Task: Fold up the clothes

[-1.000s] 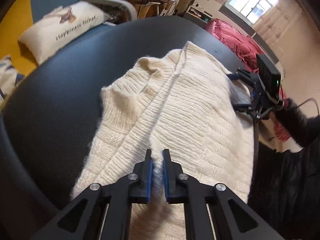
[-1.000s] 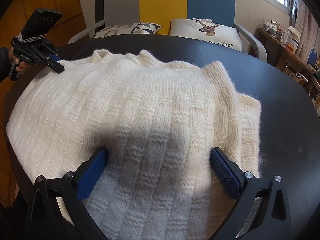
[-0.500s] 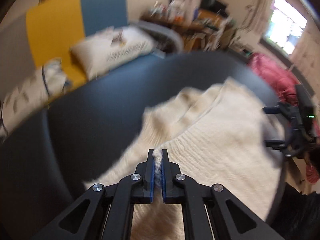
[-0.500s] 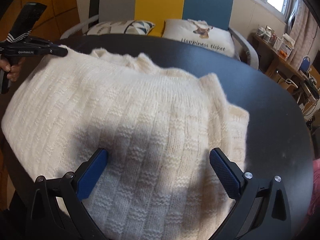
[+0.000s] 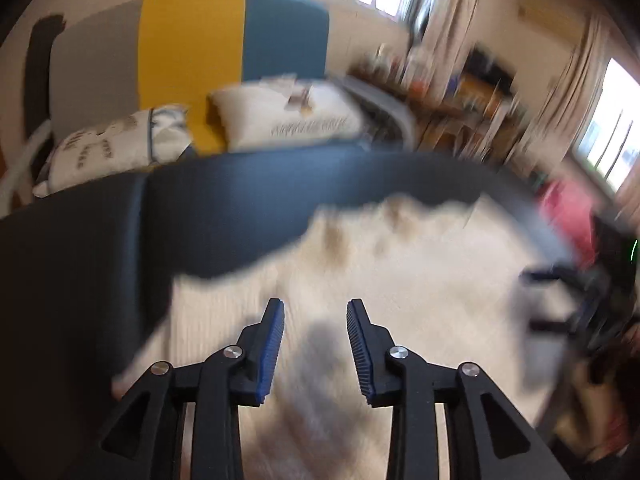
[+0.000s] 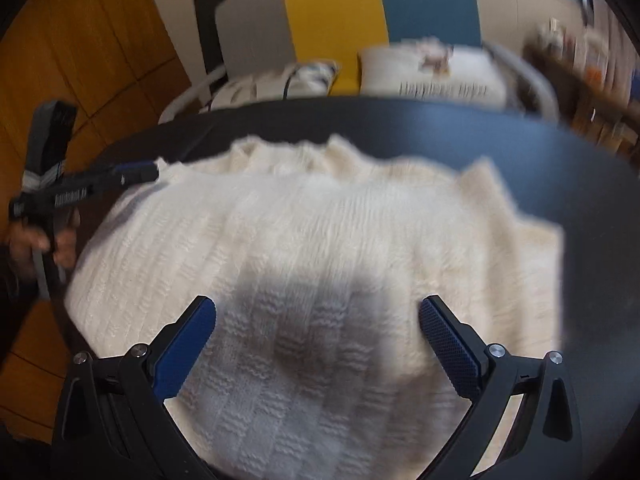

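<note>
Left wrist view: close above the cream sweater (image 5: 400,280), looking down toward the far sofa (image 5: 192,60).
Right wrist view: same, from the right.
Shared: sweater, black table (image 6: 520,160), sofa.

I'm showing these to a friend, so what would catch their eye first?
The cream sweater spread across the dark table, filling the middle. Behind it, a grey, yellow and blue sofa with pillows. The left gripper is opening above the knit with nothing between its jaws.
</note>
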`<state>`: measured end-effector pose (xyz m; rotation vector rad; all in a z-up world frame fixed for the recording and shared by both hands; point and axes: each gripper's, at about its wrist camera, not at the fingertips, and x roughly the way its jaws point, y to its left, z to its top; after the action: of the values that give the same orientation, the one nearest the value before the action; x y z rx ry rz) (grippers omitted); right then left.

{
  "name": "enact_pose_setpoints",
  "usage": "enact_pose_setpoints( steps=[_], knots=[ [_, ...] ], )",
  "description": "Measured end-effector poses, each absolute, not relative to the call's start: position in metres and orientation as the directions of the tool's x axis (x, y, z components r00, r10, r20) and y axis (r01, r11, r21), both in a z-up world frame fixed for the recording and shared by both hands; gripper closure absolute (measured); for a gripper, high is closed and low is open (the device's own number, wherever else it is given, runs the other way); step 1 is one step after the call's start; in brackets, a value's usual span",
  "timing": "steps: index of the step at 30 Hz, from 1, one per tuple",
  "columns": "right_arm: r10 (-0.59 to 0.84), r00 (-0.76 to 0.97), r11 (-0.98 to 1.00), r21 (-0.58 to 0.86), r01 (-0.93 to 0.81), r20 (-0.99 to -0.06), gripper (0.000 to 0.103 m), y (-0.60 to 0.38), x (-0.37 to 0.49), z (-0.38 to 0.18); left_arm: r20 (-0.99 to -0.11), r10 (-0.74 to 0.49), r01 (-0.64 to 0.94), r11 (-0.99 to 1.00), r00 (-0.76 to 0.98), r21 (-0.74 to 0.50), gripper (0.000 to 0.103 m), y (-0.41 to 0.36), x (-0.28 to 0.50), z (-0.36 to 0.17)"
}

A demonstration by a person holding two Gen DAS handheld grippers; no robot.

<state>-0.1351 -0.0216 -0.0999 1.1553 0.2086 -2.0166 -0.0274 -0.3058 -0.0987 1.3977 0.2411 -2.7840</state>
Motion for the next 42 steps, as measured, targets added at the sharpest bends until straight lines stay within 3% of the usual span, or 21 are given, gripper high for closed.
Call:
enact_pose_setpoints(
  steps=[5, 10, 17, 19, 23, 26, 34, 36, 42],
  knots=[
    [-0.597, -0.206, -0.621, 0.284, 0.731, -0.775, 0.0, -0.008, -0.132, -0.088, -0.779, 0.032, 0.126, -0.982, -0.626, -0.142, 0.072, -0.3, -0.029, -0.08],
    [-0.73, -0.067, -0.481, 0.441, 0.758, -0.68, 0.0, 0.076, -0.124, -0.063, -0.707, 0.157, -0.112, -0.988, -0.69, -0.11, 0.071, -0.234, -0.036, -0.046],
    [-0.763, 0.035, -0.449, 0.568, 0.69, -0.646, 0.0, 0.168, -0.144, -0.083, -0.744, 0.265, -0.32, -0.945, -0.614, -0.073, 0.071, -0.139, -0.079, -0.056],
    [-0.801, 0.092, -0.391, 0.634, 0.667, -0.591, 0.0, 0.173, -0.156, -0.091, -0.754, 0.295, -0.325, -0.939, -0.587, -0.114, 0.071, -0.131, -0.096, -0.063],
    [-0.792, 0.213, -0.303, 0.67, 0.677, -0.573, 0.0, 0.152, -0.169, -0.104, -0.763, 0.303, -0.288, -0.944, -0.571, -0.16, 0.071, -0.131, -0.115, -0.073],
    [-0.758, 0.319, -0.223, 0.686, 0.693, -0.569, 0.0, 0.127, -0.17, -0.11, -0.748, 0.348, -0.291, -0.932, -0.565, -0.214, 0.071, -0.133, -0.121, -0.077],
    [-0.62, 0.511, -0.097, 0.705, 0.703, -0.595, 0.0, 0.107, -0.153, -0.109, -0.764, 0.358, -0.412, -0.901, -0.536, -0.132, 0.071, -0.09, -0.128, -0.087],
    [-0.568, 0.468, -0.134, 0.637, 0.759, -0.677, 0.0, 0.113, -0.148, -0.104, -0.773, 0.353, -0.417, -0.9, -0.528, -0.126, 0.071, -0.085, -0.132, -0.093],
    [-0.591, 0.419, -0.214, 0.634, 0.743, -0.69, 0.0, 0.126, -0.164, -0.107, -0.769, 0.381, -0.412, -0.896, -0.514, -0.168, 0.071, -0.087, -0.132, -0.109]
  ],
)
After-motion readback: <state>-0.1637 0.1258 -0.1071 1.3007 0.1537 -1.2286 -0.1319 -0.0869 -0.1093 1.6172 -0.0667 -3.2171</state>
